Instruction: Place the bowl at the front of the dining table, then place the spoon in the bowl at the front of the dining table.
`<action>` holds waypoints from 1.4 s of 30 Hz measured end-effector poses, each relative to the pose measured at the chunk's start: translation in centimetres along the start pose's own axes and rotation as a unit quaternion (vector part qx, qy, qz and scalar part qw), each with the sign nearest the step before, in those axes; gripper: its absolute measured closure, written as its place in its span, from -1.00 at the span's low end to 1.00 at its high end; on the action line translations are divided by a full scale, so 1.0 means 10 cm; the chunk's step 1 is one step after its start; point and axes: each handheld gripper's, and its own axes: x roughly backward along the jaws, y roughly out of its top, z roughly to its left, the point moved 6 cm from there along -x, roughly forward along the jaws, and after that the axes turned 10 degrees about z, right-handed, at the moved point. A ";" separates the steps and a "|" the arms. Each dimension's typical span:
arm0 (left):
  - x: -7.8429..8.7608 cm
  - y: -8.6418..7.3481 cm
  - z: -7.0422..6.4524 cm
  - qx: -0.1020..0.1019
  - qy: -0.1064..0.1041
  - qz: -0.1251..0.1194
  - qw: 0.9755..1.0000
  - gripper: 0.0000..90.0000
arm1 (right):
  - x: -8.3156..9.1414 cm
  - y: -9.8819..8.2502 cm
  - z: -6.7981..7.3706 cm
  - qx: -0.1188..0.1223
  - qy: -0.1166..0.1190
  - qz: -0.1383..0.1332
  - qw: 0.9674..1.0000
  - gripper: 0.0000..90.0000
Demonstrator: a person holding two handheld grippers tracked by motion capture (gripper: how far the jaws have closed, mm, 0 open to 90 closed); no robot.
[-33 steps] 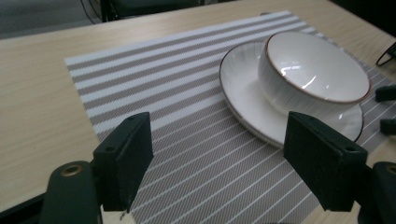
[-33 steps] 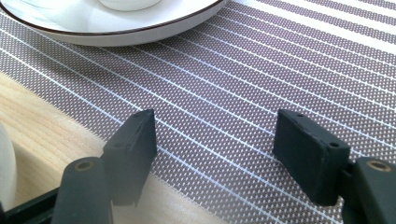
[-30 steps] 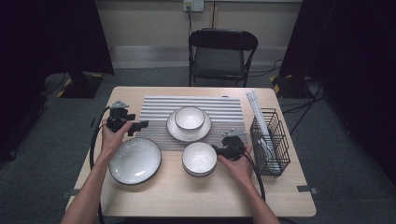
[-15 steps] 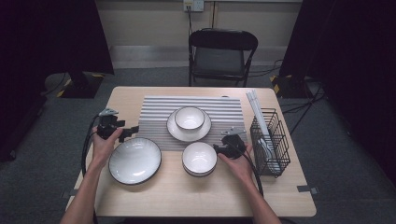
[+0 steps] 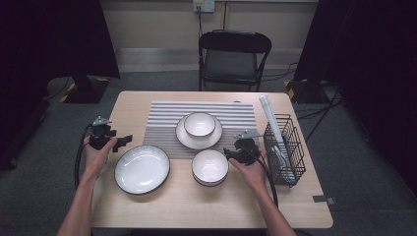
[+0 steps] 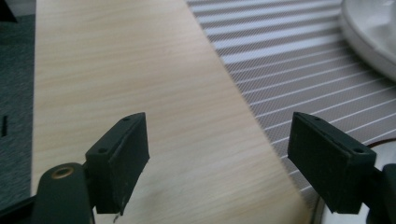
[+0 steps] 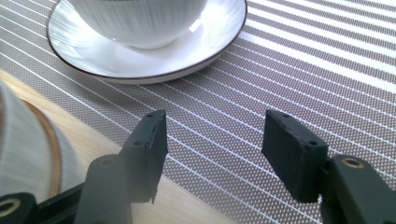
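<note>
My left gripper (image 5: 124, 141) hovers open near the table's left edge, just above-left of a large white dark-rimmed plate (image 5: 142, 168). In the left gripper view its jaws (image 6: 219, 135) stand wide over bare wood, nothing between them. My right gripper (image 5: 229, 152) sits beside the right rim of a white bowl (image 5: 210, 166). In the right gripper view it (image 7: 212, 126) is open over the striped mat (image 7: 303, 60), its jaws have just been closing on nothing, and the bowl (image 7: 23, 154) lies left of them. A second bowl (image 5: 199, 123) rests on a small plate (image 5: 184, 137).
The grey striped mat (image 5: 162, 115) covers the table's middle. A black wire basket (image 5: 285, 150) with white utensils stands at the right edge, white sticks (image 5: 268, 109) leaning from it. A black folding chair (image 5: 233, 54) stands behind the table (image 5: 196, 211).
My left gripper has drawn away from the mat's left edge, moving left and toward the person. The right gripper has stayed by the bowl and its jaws have narrowed.
</note>
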 end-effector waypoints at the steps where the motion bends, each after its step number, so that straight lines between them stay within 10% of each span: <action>1: -0.01 -0.02 0.03 0.002 0.002 0.004 1.000 -0.56 | 0.01 0.00 0.00 -0.004 -0.002 0.005 1.000 -0.08; 9: -0.10 -0.17 0.23 0.025 0.018 0.030 0.999 -0.58 | 0.21 0.13 0.08 -0.006 0.023 -0.015 1.000 -0.07; 18: -0.23 -0.27 0.23 0.002 0.056 0.049 0.997 -0.60 | 0.49 0.27 0.11 -0.004 0.026 -0.045 0.999 -0.06; 42: -0.26 -0.30 0.23 -0.008 0.045 0.016 0.999 -0.70 | 1.23 0.31 -0.02 -0.011 0.036 -0.097 0.995 0.06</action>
